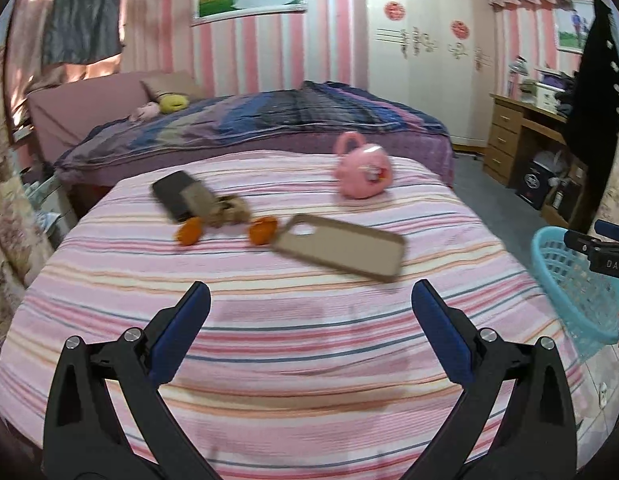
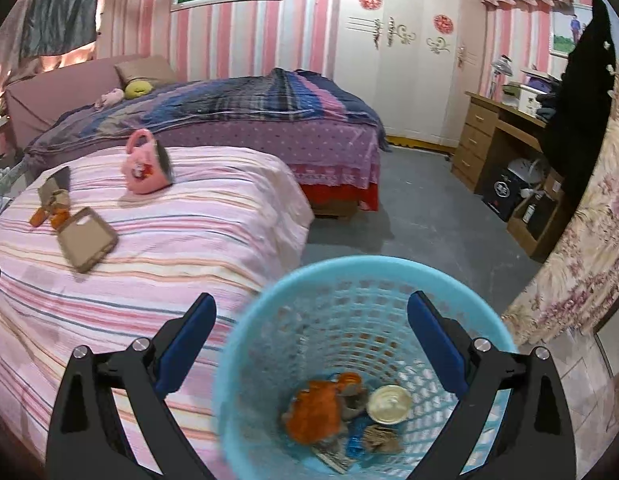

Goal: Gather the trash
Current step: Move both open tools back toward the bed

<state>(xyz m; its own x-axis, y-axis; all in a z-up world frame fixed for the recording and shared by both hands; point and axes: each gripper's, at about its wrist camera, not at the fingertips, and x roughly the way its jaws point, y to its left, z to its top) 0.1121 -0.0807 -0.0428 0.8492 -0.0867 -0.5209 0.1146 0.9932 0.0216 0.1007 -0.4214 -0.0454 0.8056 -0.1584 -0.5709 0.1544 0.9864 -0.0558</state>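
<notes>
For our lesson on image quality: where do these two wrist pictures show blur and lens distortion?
Left wrist view: the phone case and orange peel are smeared by motion blur, and the striped bed bulges from the fisheye. Right wrist view: the blue basket blurs at its rim; dark corners frame both views.

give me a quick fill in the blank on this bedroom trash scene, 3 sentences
1. The blue basket below the right gripper already holds an orange wrapper and a round ____.
2. Both grippers have their jaws ____.
3. The pink toy bag sits on the ____ bedspread.

Missing words: lid; open; striped
</notes>
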